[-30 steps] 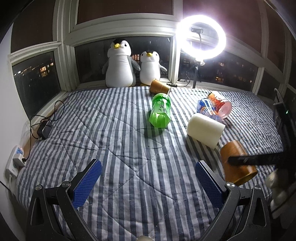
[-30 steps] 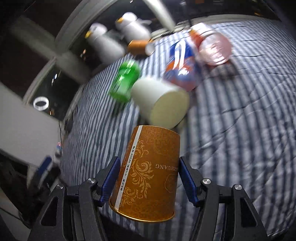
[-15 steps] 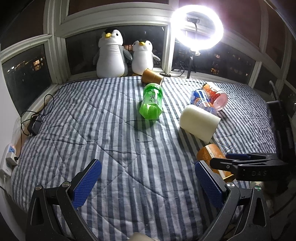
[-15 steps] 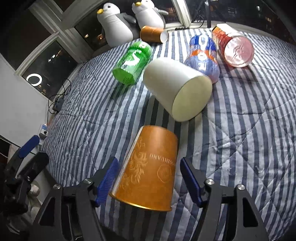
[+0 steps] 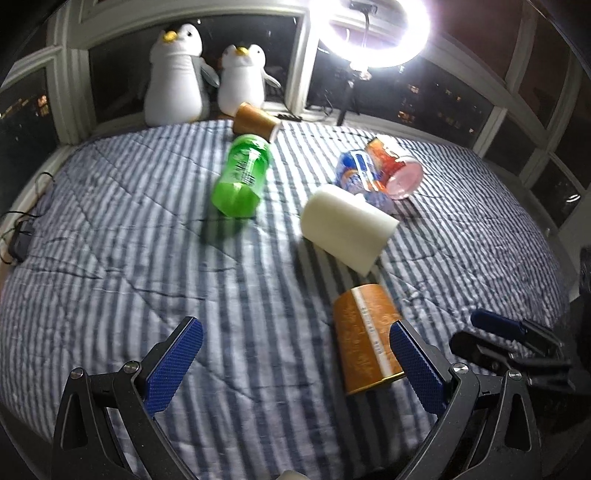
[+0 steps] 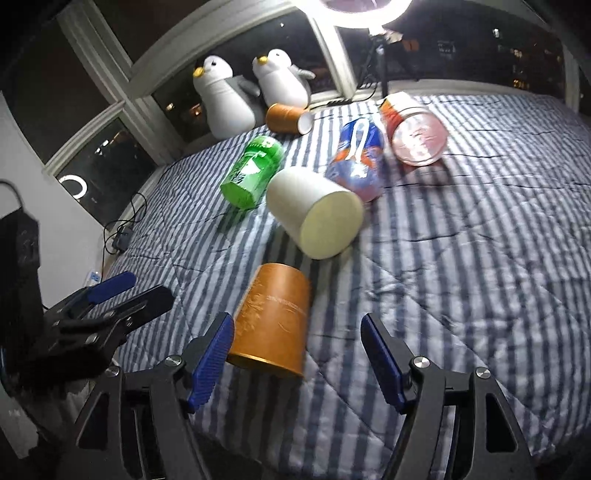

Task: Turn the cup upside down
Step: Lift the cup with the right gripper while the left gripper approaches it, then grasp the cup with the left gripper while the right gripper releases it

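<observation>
The orange cup (image 6: 272,320) stands rim-down at lower centre on the striped bedding (image 6: 461,258); the right gripper (image 6: 295,360) gapes empty (left gripper (image 5: 291,365) likewise). Withdraw straight back, avoiding nudges.

Striped bedspread (image 5: 110,229) fills the scene. A green bottle (image 5: 242,175) lies on its side mid-bed, a white cup (image 5: 347,229) on its side to its right, touching a blue bottle (image 6: 356,162) beside a red-lidded jar (image 6: 415,129). Far back, a second orange cup (image 5: 256,122) lies near two plush penguins (image 5: 173,74), and the ring light (image 5: 369,33) blazes.
</observation>
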`<action>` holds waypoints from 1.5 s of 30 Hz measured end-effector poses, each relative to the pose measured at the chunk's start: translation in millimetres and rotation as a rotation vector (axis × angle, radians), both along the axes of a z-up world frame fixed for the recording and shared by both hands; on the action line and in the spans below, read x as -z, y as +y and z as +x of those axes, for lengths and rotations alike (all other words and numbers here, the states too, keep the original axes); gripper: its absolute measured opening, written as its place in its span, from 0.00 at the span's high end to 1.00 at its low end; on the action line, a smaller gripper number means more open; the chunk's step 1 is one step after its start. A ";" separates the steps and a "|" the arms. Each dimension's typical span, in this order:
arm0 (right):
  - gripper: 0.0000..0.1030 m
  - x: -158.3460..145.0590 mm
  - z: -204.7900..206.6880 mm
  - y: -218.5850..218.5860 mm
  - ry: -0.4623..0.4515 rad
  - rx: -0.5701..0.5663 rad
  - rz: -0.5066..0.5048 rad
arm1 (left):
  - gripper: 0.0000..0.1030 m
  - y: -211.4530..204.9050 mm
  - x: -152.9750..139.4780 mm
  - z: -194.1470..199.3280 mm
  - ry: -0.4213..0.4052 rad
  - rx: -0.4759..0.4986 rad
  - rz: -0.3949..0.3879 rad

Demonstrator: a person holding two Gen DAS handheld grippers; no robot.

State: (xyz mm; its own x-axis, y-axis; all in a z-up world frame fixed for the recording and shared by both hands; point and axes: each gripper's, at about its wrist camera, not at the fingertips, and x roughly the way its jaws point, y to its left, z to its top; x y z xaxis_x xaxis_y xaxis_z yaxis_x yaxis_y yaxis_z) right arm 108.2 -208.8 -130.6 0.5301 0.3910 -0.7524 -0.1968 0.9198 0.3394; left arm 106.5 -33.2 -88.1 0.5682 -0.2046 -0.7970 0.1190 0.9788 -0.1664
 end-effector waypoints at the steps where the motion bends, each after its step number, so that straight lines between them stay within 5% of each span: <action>1: 0.34 -0.9 -3.6 -4.0 -0.007 0.009 -0.004 | 0.01 -2.2 1.2 2.7 0.012 0.005 -0.009; 12: 0.34 -7.2 -41.0 -32.1 -0.084 0.095 -0.076 | 0.01 -30.7 32.6 43.5 0.221 0.066 -0.081; 24: 0.35 -6.9 -70.6 -38.3 -0.152 0.174 -0.209 | 0.02 -60.6 53.4 66.8 0.288 0.082 -0.070; 32: 0.35 -11.3 -80.4 -40.0 -0.186 0.194 -0.243 | 0.08 -72.3 63.8 76.3 0.322 0.098 -0.055; 45: 0.35 -11.3 -83.3 -47.4 -0.190 0.209 -0.245 | 0.35 -83.2 83.0 82.3 0.362 0.115 -0.036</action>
